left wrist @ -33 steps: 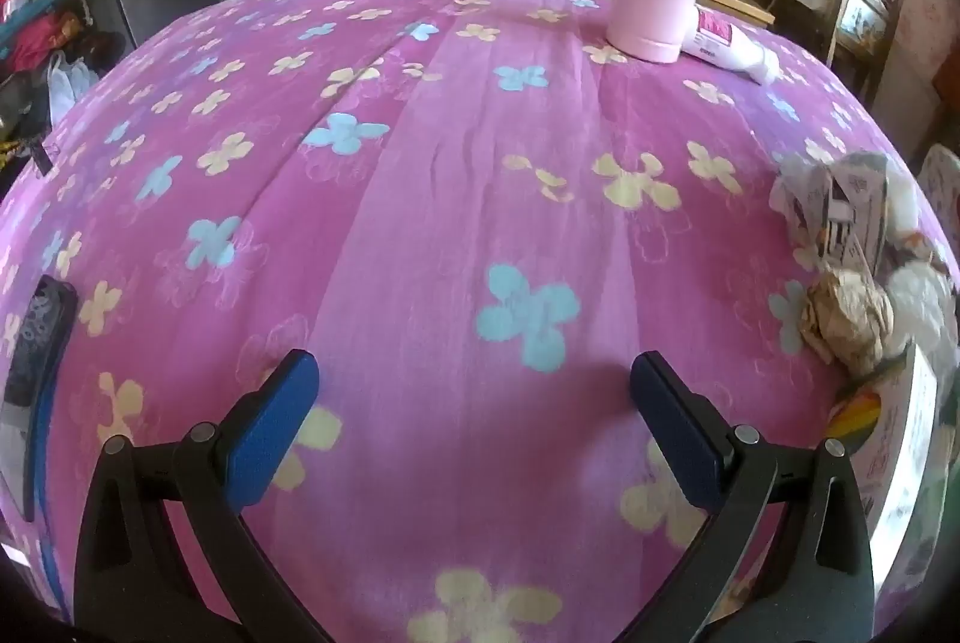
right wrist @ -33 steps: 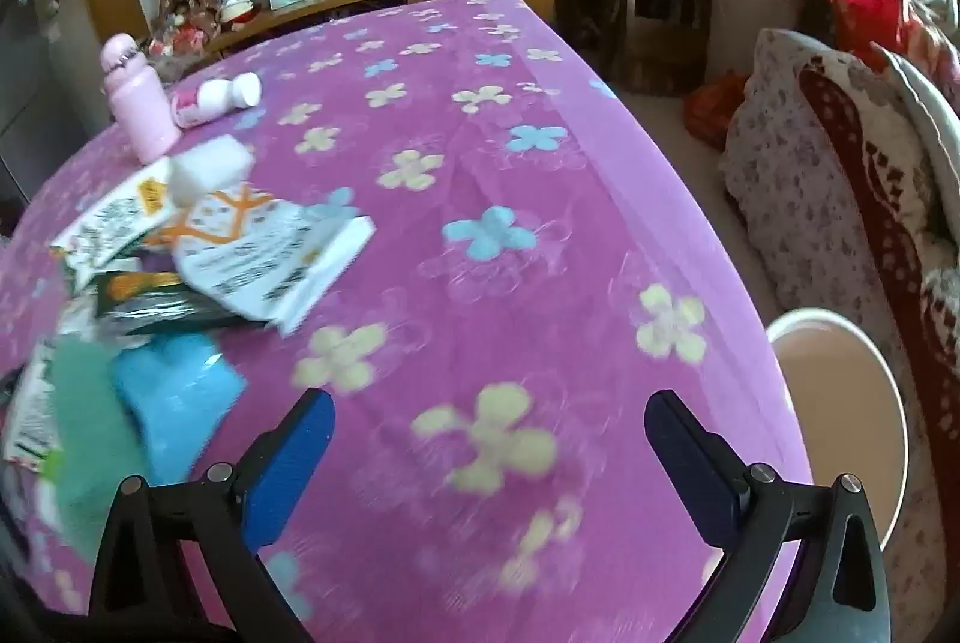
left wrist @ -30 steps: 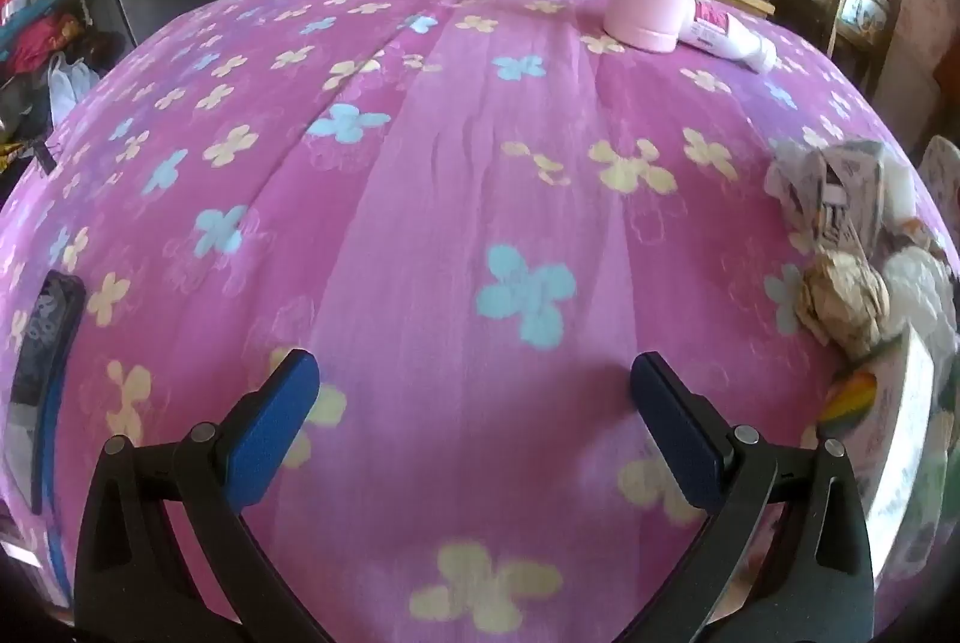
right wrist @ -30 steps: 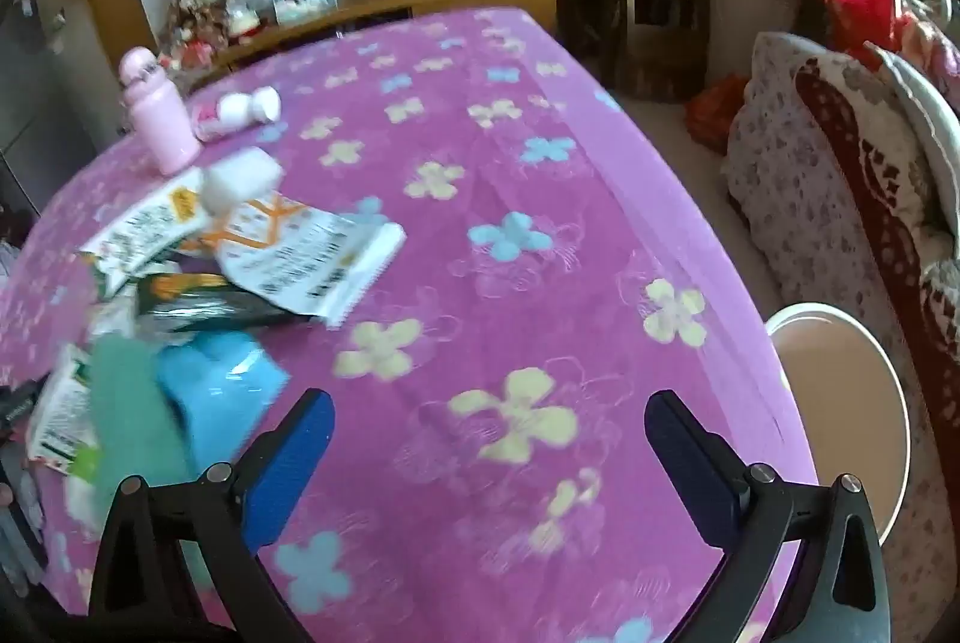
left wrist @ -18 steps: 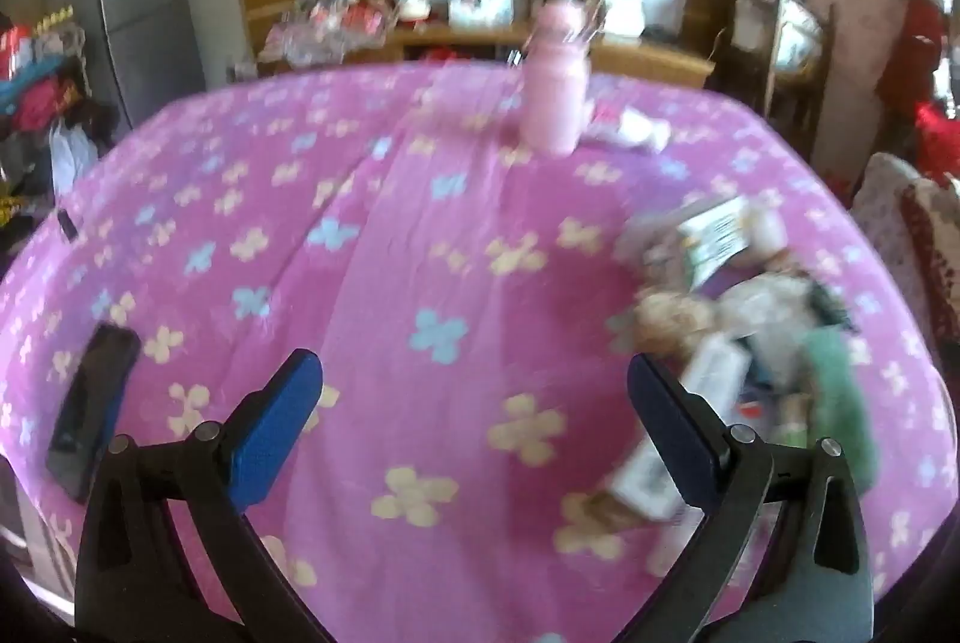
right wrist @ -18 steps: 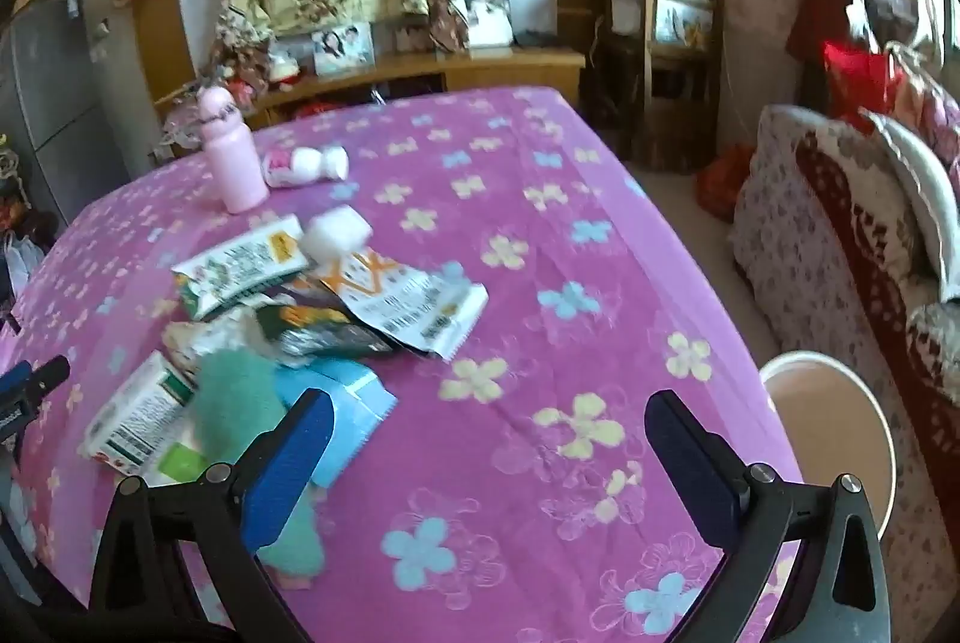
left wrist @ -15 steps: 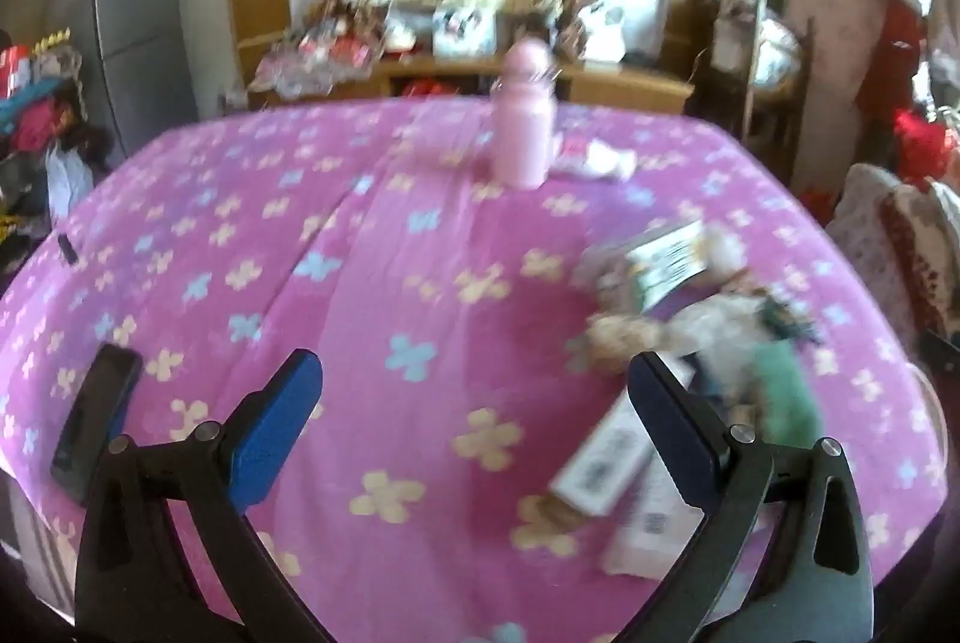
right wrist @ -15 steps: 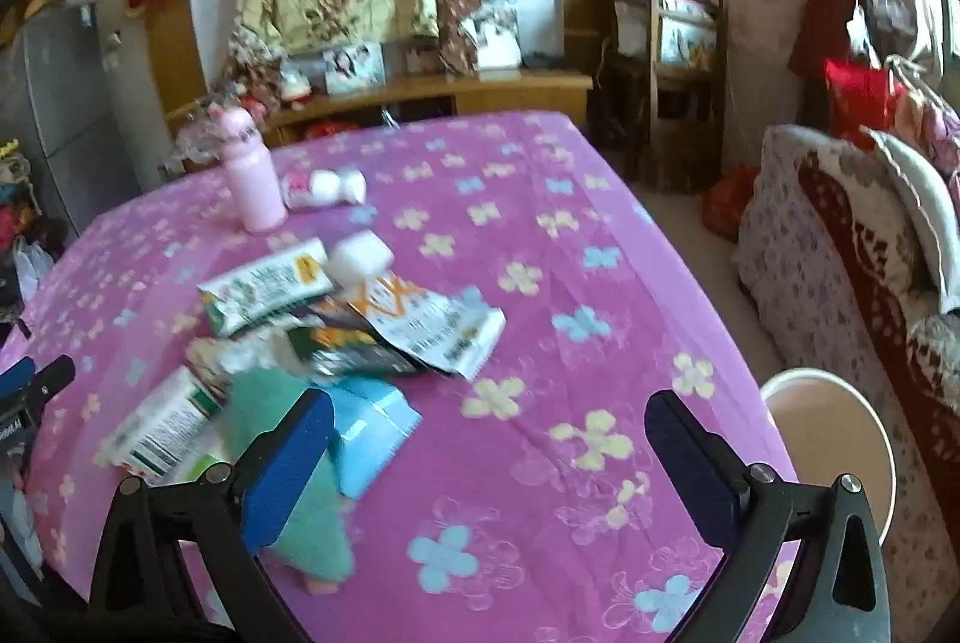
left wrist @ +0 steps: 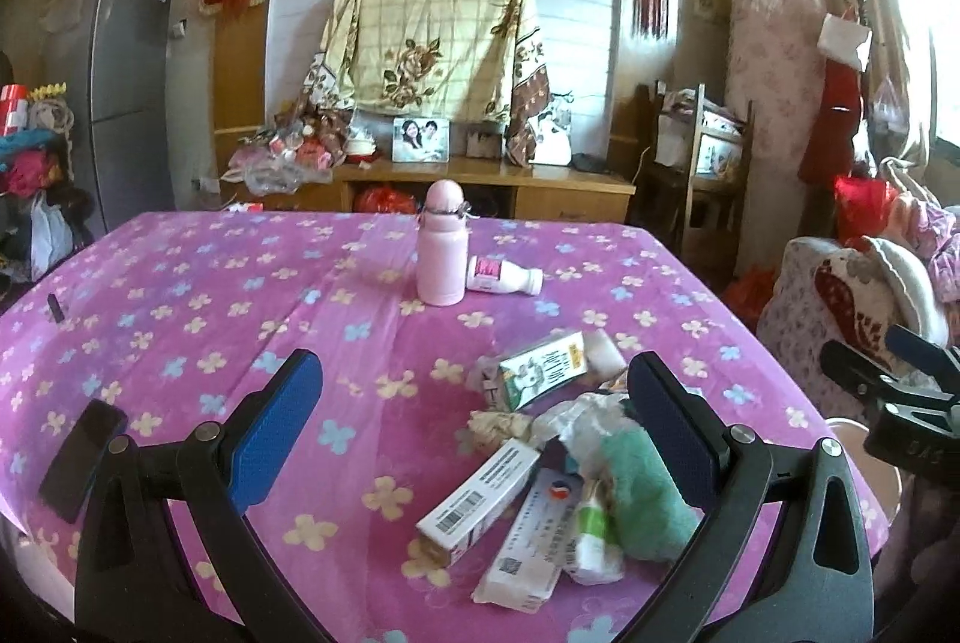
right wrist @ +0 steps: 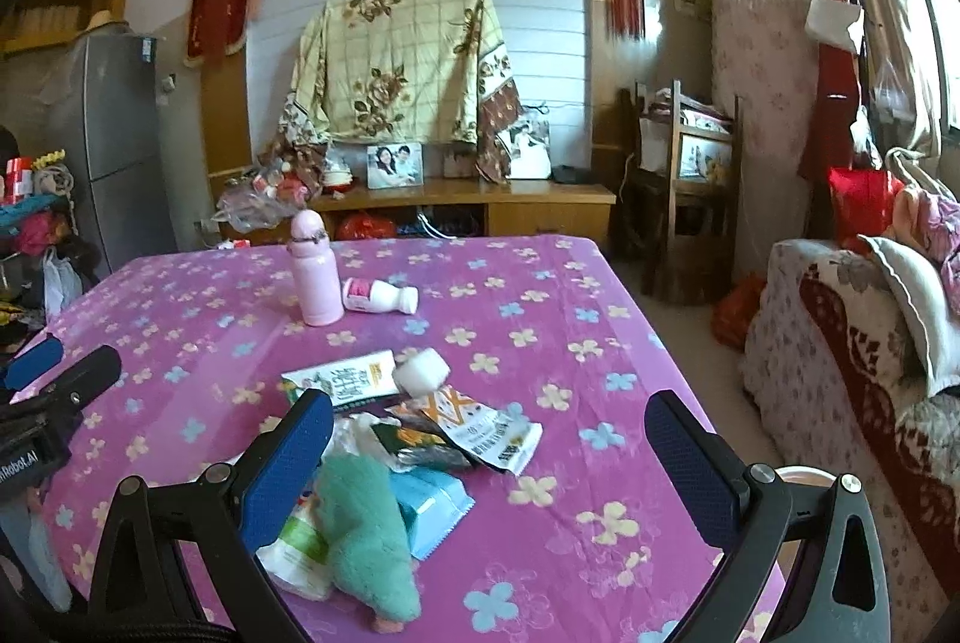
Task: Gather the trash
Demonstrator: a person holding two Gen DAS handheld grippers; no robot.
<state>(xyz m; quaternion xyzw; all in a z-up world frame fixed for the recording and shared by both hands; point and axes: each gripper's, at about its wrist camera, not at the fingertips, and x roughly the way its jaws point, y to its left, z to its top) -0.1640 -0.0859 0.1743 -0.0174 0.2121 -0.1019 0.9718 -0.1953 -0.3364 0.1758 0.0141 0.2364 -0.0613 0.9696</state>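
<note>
Phone (left wrist: 81, 457) is lying far left. Left gripper (left wrist: 474, 424) and right gripper (right wrist: 489, 454) are hanging wide open, holding nothing, likely getting ready. Trash (left wrist: 558, 469) is sitting piled near the table's (left wrist: 180, 283) right edge.

Tablecloth (left wrist: 180, 283): magenta-pink, scattered with small blue and cream four-petal flowers. Flask (left wrist: 442, 247): pale pink throughout. Small bottle (left wrist: 503, 277): white with a magenta label. Carton (left wrist: 543, 370): green and white, orange corner. Soft toy (right wrist: 366, 529): mint green. Packet (right wrist: 435, 502): light blue. Wrapper (right wrist: 489, 430): white, orange markings. Phone (left wrist: 81, 451): black. Gripper pads (left wrist: 276, 421): blue on black frames.
</note>
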